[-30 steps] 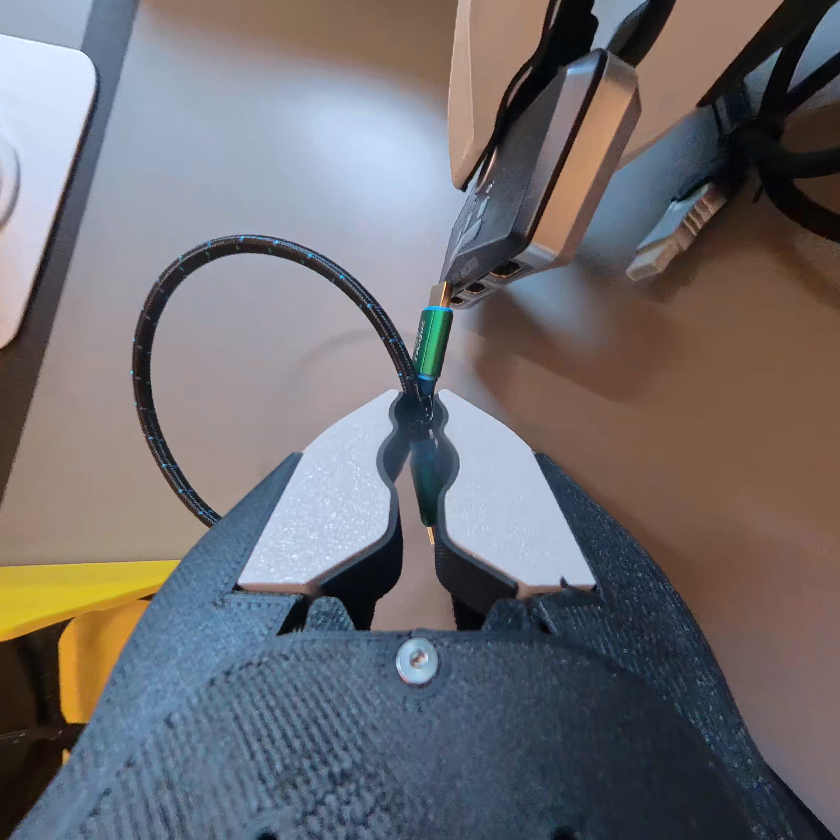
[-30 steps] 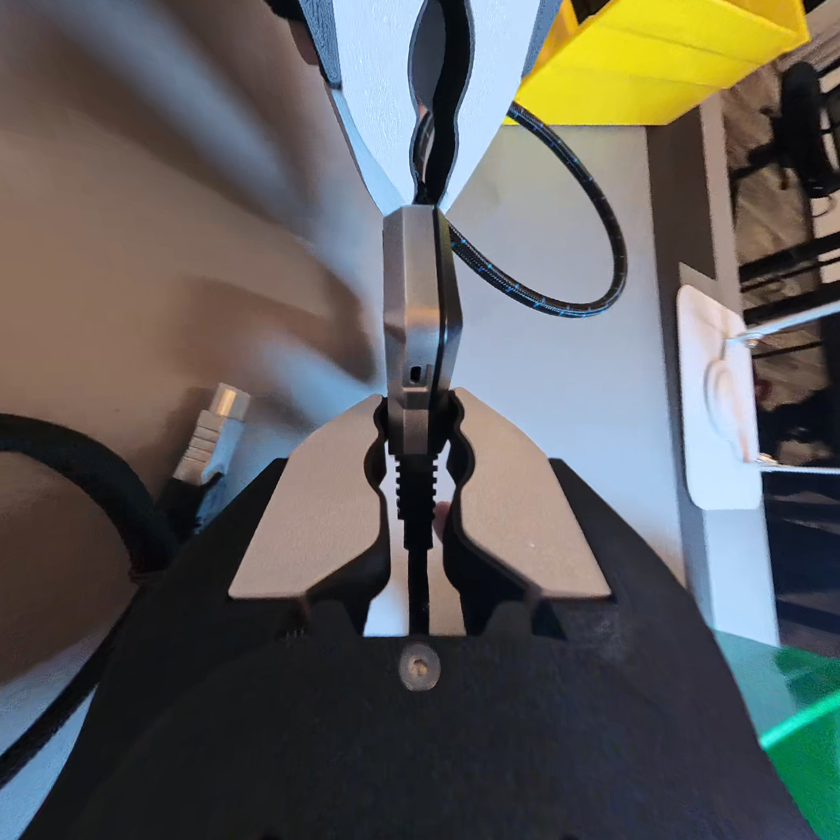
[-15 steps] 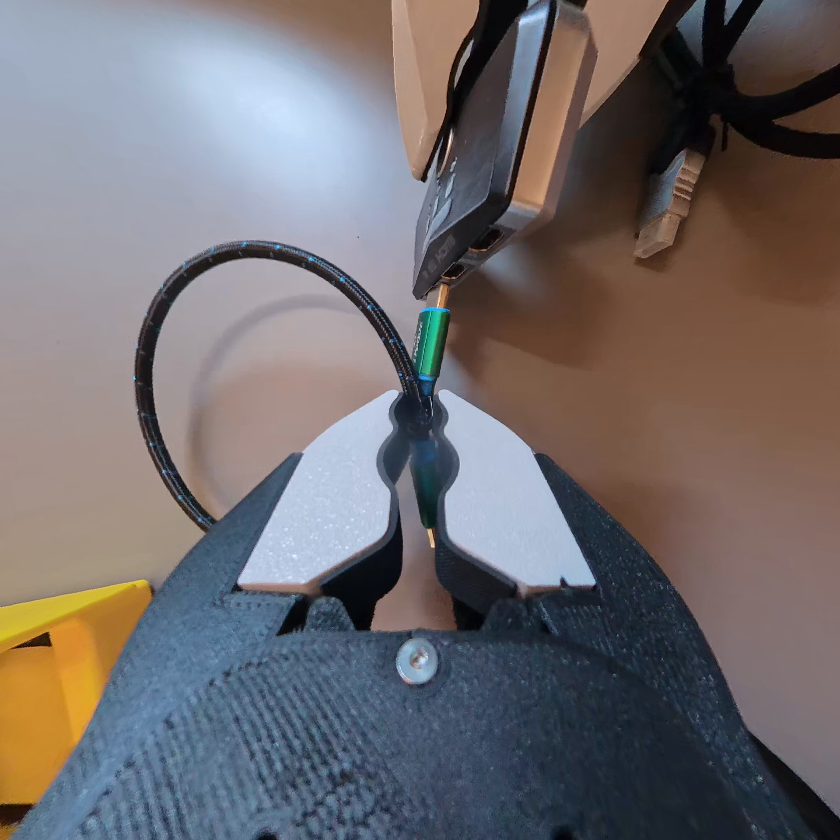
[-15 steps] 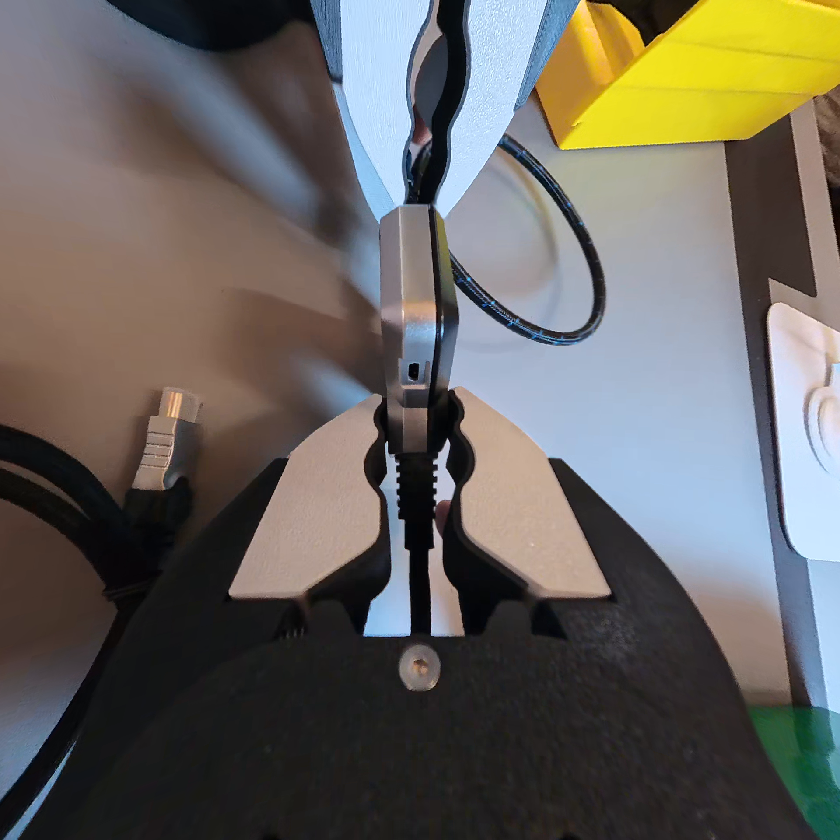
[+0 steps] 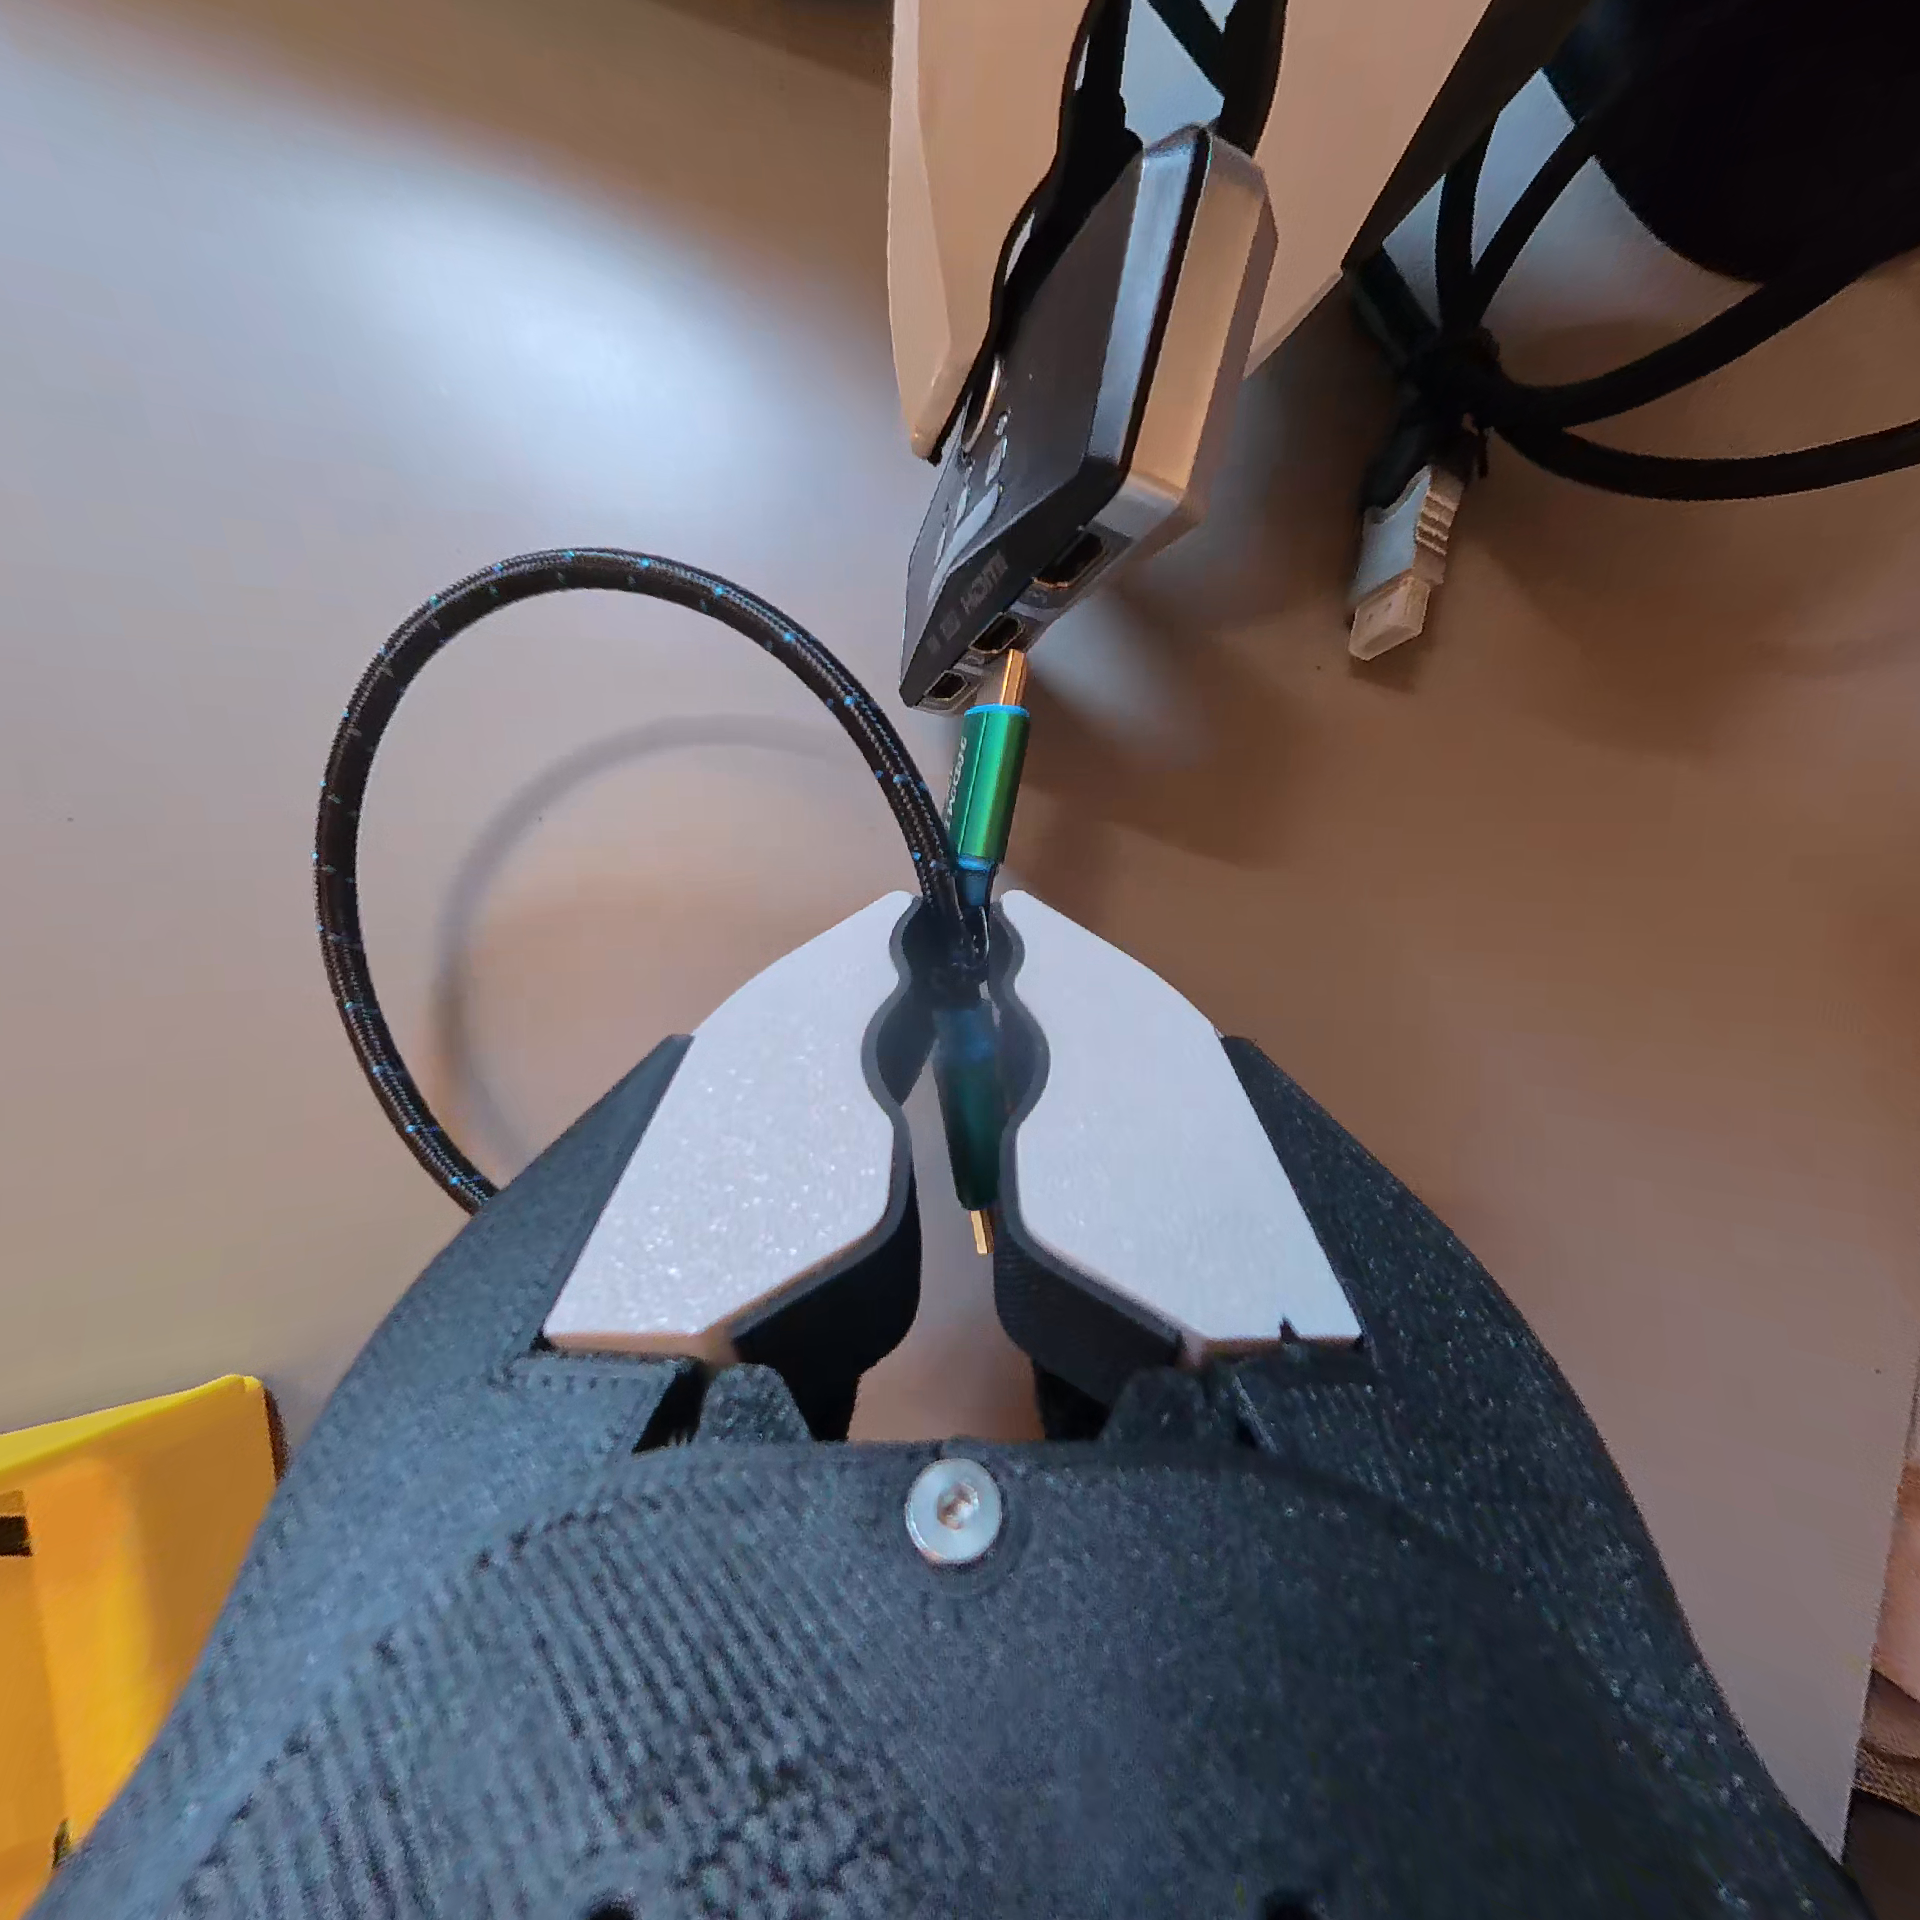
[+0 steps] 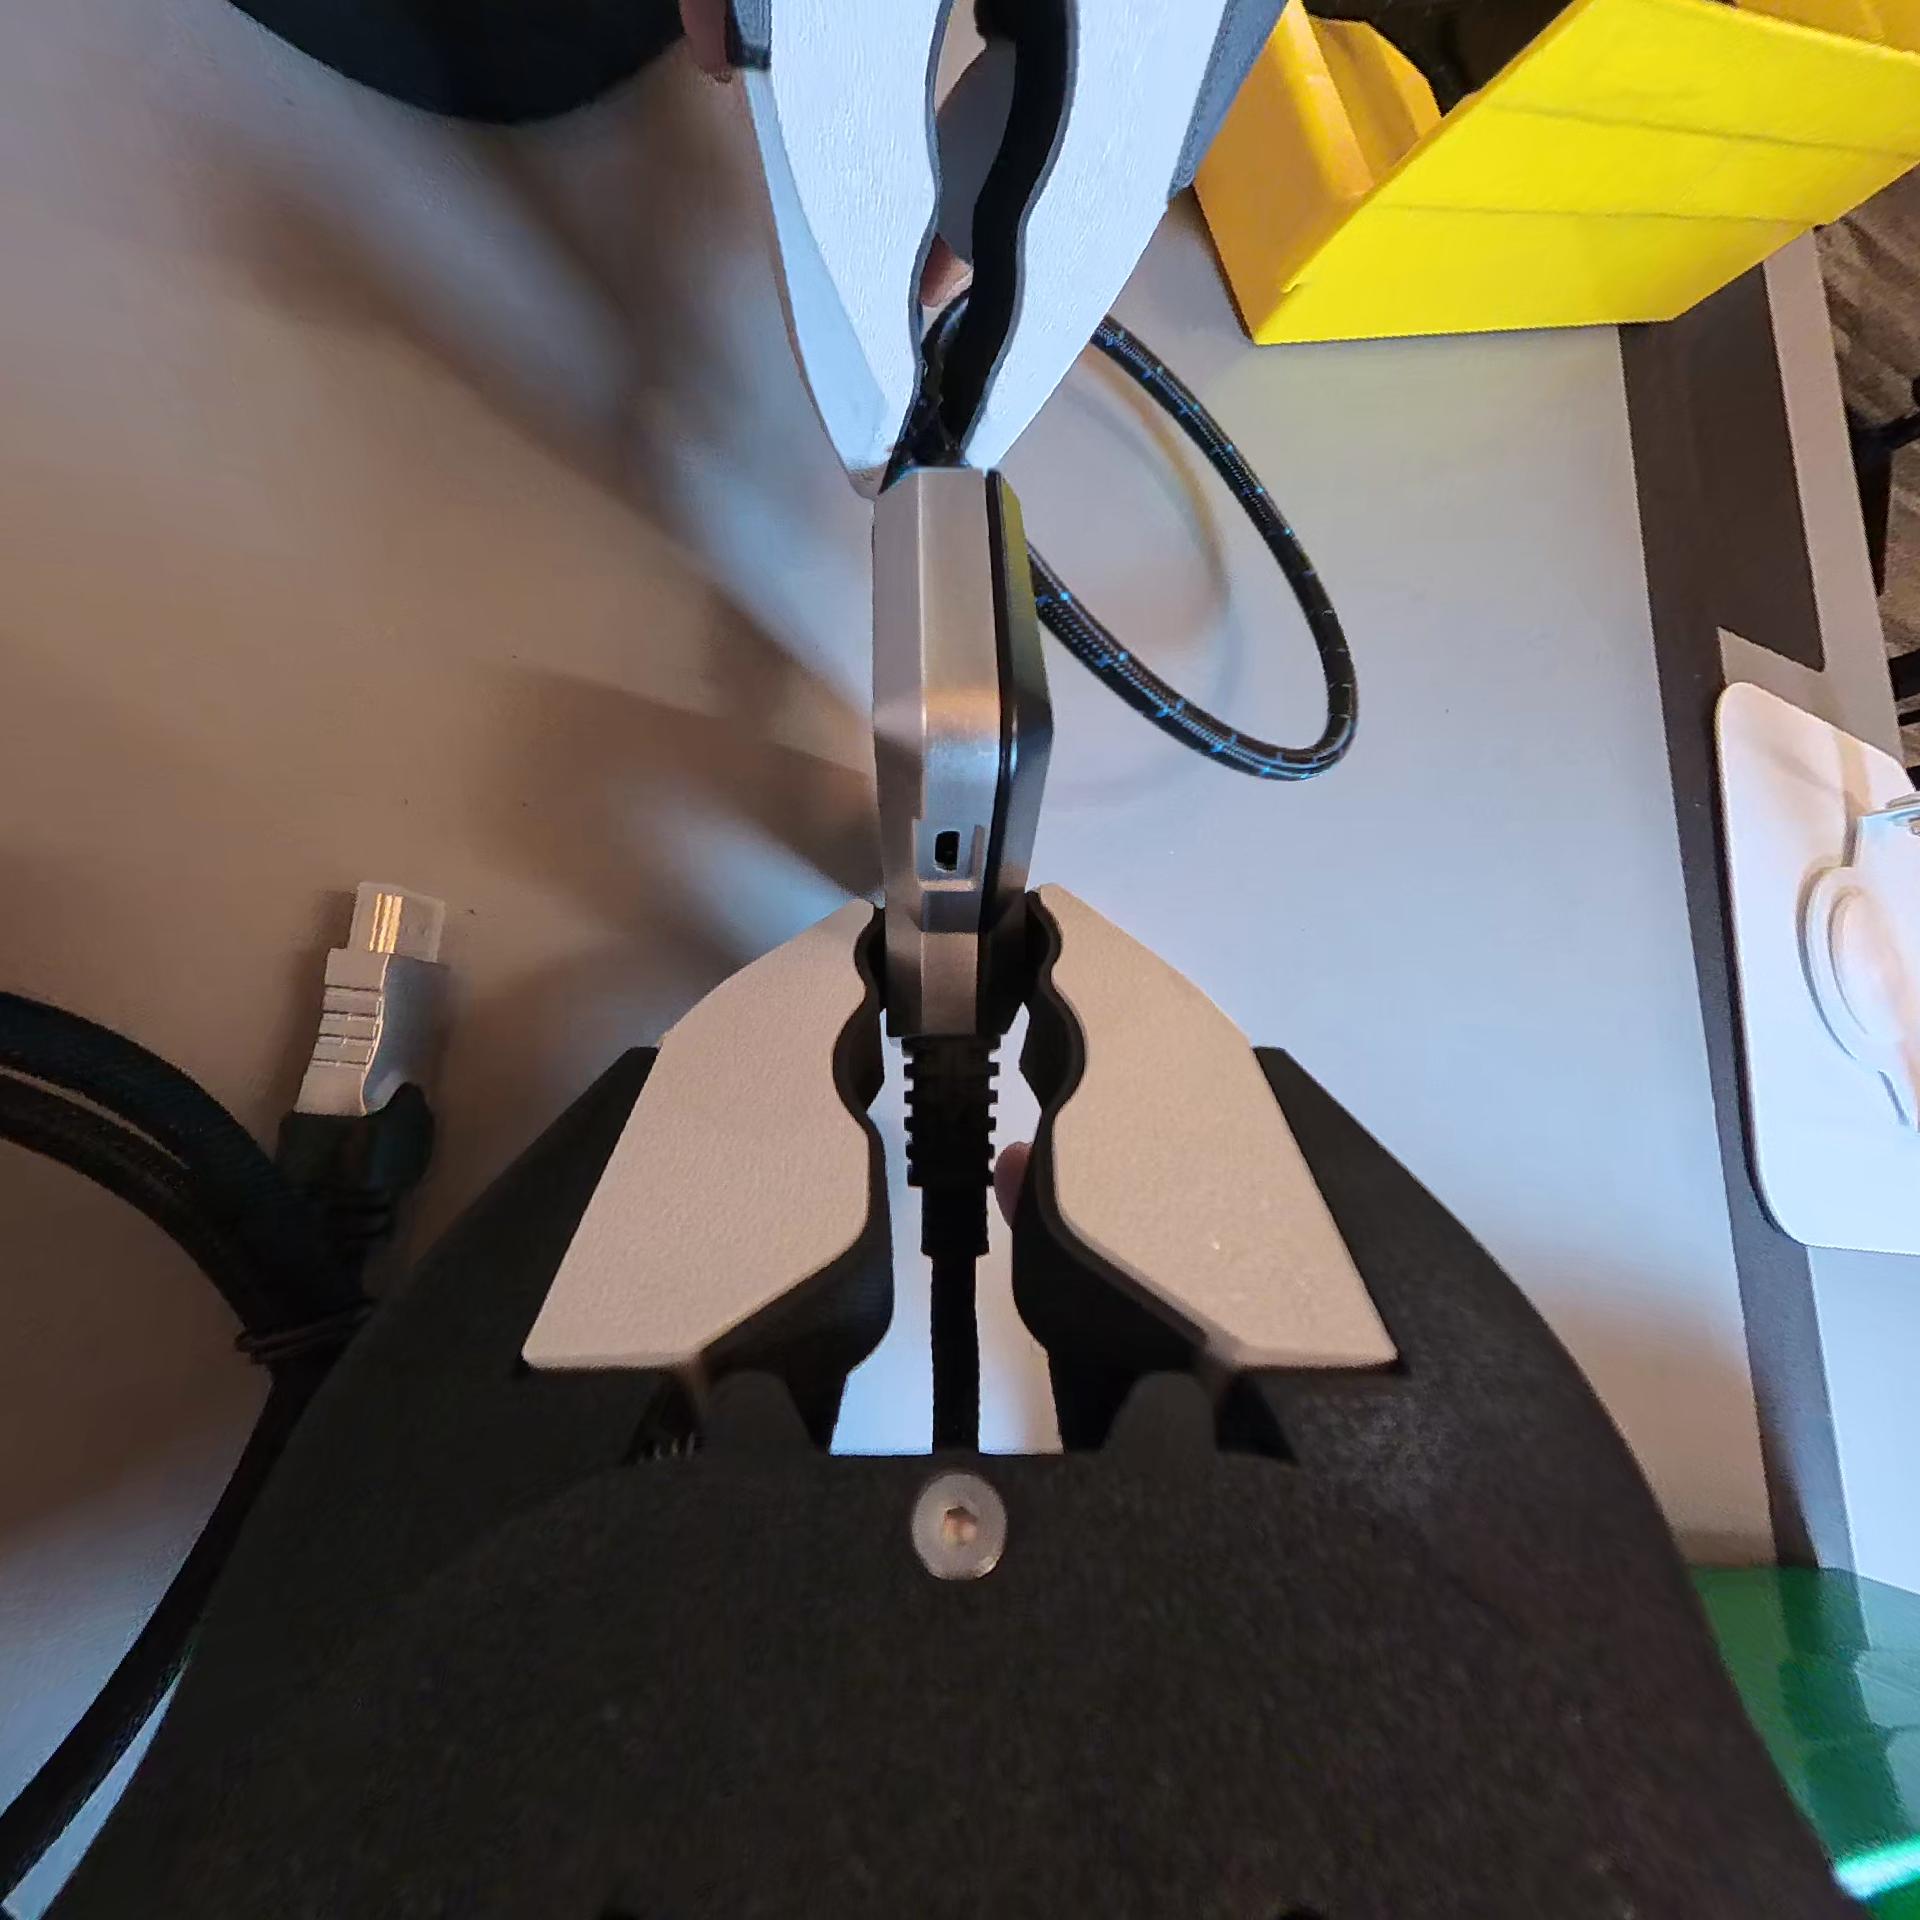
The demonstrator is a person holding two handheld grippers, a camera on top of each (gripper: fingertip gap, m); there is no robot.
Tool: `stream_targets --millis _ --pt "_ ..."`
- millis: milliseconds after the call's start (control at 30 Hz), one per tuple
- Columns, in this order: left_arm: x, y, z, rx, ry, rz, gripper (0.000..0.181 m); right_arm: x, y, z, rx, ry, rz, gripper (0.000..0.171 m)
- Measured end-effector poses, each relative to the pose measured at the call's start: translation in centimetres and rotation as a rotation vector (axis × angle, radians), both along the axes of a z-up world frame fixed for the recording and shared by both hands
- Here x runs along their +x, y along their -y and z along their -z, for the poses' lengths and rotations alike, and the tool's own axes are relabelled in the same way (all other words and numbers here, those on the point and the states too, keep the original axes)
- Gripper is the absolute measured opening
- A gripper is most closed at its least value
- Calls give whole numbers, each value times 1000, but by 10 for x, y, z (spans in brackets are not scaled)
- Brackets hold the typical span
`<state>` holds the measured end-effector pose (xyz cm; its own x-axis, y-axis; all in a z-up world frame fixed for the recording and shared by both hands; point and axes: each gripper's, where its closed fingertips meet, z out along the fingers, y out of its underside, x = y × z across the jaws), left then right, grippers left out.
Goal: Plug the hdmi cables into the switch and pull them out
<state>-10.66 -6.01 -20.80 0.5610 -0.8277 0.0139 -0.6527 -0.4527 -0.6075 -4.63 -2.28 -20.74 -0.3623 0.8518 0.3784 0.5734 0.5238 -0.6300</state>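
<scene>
Above the table, the right gripper clamps the switch by its near end. The left gripper pinches the braided cable, whose green plug touches a switch port.

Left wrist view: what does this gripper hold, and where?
The left gripper pinches the black braided cable just behind its green metal plug.

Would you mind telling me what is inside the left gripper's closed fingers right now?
The left gripper pinches the braided cable at its doubled-over neck; a second green plug lies between the fingers. The cable's run beneath them is hidden.
</scene>
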Motion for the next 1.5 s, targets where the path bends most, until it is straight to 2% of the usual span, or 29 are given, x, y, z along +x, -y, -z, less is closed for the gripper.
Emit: stream_targets --millis 367,467,600,767,933,1200,1500 --pt "-5 -2 10 -14 -58 -17 11 -2 6 -7 -7 -35 -19 23" --pt "-9 -6 13 -16 -81 -63 11 -3 10 -8 -4 -37 -33 23" --pt "-1 -2 9 -17 -53 -38 10 -6 16 -3 13 -12 -45 23" --pt "-14 0 9 25 -192 -43 11 -6 15 -5 12 -9 -38 23" --pt "-10 2 5 0 -111 -32 10 -5 11 -10 4 -37 -26 23" --pt "0 5 7 -11 -91 4 10 -2 16 -9 12 -25 -45 23" --pt "20 8 -5 -24 80 68 8 10 25 -22 -147 -132 -78 22"
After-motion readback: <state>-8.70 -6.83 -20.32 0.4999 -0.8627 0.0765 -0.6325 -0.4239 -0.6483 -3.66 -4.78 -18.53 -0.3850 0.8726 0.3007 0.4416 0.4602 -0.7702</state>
